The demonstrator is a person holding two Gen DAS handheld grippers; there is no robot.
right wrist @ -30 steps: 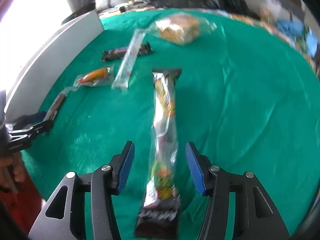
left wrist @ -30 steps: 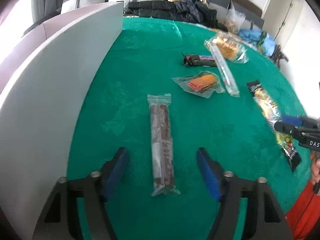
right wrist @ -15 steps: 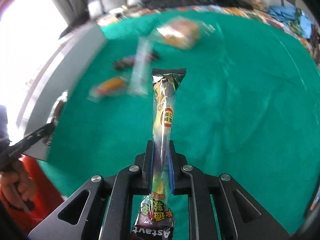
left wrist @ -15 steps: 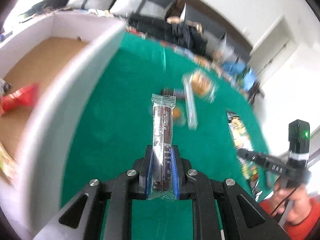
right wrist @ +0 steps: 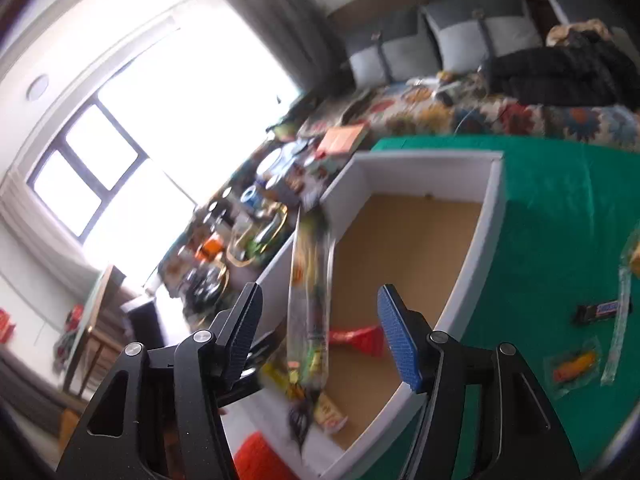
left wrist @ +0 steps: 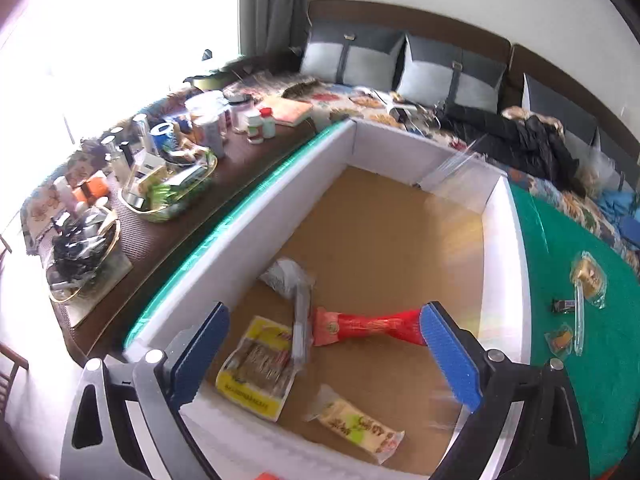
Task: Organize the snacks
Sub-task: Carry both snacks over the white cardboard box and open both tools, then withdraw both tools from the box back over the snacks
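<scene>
Snacks lie in two places: several inside the white box (left wrist: 502, 240) with the brown floor, and a few on the green cloth (left wrist: 612, 380) to the right of it. In the left wrist view the left gripper (left wrist: 326, 354) hangs over the box, and its jaws have just been opening; they stand wide apart with nothing between the blue pads. Below them, on the box floor, the red packet (left wrist: 366, 326) lies with its long axis across the picture, from one pad toward the other. A yellow packet (left wrist: 256, 368) lies near the left pad, and a pale yellow bar (left wrist: 356, 426) lies nearer the camera, pointing slantwise to the lower right. A silvery wrapper (left wrist: 301, 320) lies between the yellow and the red packet, its long axis running away from the camera.

In the right wrist view the right gripper (right wrist: 318, 340) is also over the box, and its jaws have just been opening. A long colourful snack stick (right wrist: 309, 300), blurred, is between the pads but touches neither of them; its long axis runs nearly upright in the picture, the dark end toward the camera and the other end pointing away over the box wall. On the cloth at the right lie a dark chocolate bar (right wrist: 600, 312), an orange snack in clear wrap (right wrist: 574, 364) and a long clear tube (right wrist: 620, 320)
</scene>
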